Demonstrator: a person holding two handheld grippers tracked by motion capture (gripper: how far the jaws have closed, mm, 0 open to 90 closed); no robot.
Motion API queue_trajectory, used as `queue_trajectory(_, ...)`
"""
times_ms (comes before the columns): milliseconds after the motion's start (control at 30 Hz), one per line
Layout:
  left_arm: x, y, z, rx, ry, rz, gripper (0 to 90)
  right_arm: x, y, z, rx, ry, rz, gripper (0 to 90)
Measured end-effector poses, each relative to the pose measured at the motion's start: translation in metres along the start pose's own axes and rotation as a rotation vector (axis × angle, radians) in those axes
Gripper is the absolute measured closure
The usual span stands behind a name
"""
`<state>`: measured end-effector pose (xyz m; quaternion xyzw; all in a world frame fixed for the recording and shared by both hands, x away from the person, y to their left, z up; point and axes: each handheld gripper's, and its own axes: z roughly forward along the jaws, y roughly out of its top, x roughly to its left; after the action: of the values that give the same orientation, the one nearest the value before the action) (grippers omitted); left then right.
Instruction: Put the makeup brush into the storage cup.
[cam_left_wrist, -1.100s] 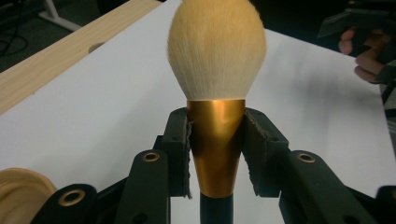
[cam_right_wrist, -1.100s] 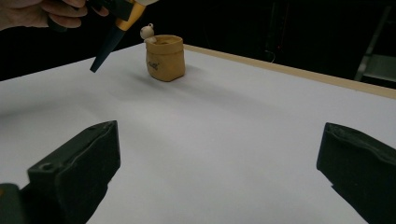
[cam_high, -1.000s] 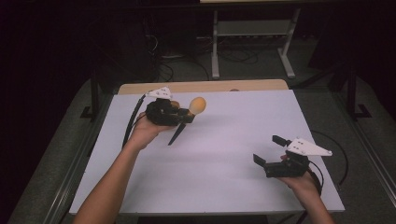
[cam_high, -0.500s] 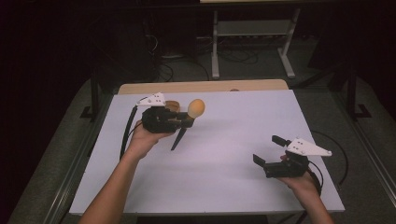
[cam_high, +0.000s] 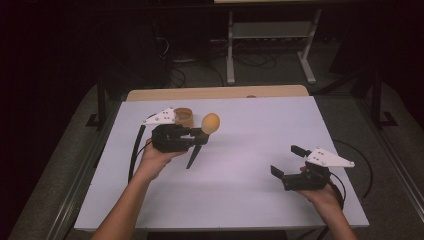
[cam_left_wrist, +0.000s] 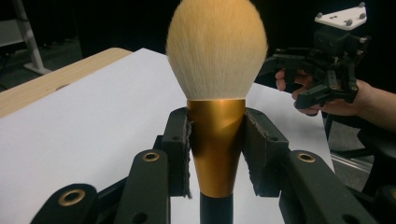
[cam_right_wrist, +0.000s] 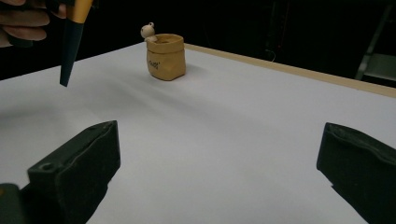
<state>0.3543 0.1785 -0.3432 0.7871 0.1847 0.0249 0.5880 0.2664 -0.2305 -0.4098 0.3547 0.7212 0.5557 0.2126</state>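
My left tool (cam_high: 197, 138) is clamped on the brush (cam_left_wrist: 216, 116) at its stiff gold collar; it's light, with soft bristles. My right tool (cam_high: 291, 161) stands apart, lower right.

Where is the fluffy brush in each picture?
High view: the brush sits left of centre, held in the left claw.
Left gripper view: centre, bristles up, between the pads.
Right gripper view: top left, its dark handle tip.
Shared landmark: the white table.
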Motion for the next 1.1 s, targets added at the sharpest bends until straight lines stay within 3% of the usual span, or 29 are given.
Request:
queue_trajectory(533,-0.007,-0.002,0.003,-0.023,-0.031,0.003,64.0,0.011,0.011,0.010,-0.009,0.038,-0.015,0.0)
queue_trajectory(1100,-0.009,-0.002,0.005,-0.036,-0.045,0.007,64.0,0.027,0.048,0.055,-0.028,0.163,-0.032,0.0)
